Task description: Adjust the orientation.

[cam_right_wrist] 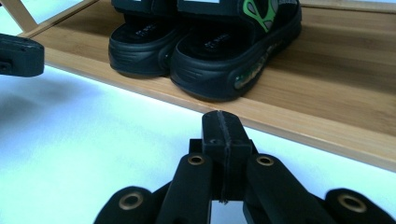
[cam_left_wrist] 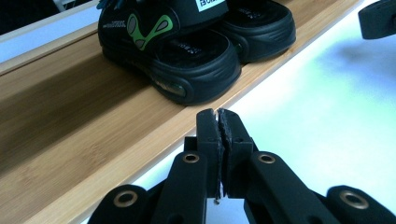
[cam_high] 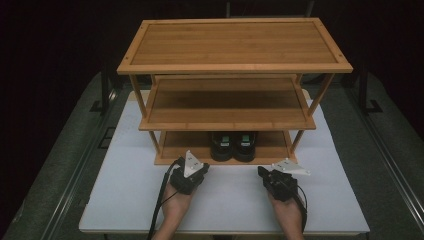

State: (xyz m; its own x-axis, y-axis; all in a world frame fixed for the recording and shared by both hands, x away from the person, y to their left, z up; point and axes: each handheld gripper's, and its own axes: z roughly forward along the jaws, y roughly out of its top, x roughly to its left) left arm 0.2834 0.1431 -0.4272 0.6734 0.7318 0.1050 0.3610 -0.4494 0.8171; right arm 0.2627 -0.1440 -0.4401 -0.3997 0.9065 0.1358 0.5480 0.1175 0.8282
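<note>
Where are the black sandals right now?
In the high view, the black sandals sit side by side on the bottom shelf of the wooden rack, near its front edge, just beyond the two grippers.

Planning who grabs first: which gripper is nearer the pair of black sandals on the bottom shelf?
Left, narrowly. The left gripper sits just left of the sandals, by the shelf edge. The right gripper is to their right and slightly farther back on the table. Both are shut, touching nothing.

Left gripper, right gripper: black, brass-ringed pivots, grey three-cornered top plates, black trailing cables; forearms bare.
</note>
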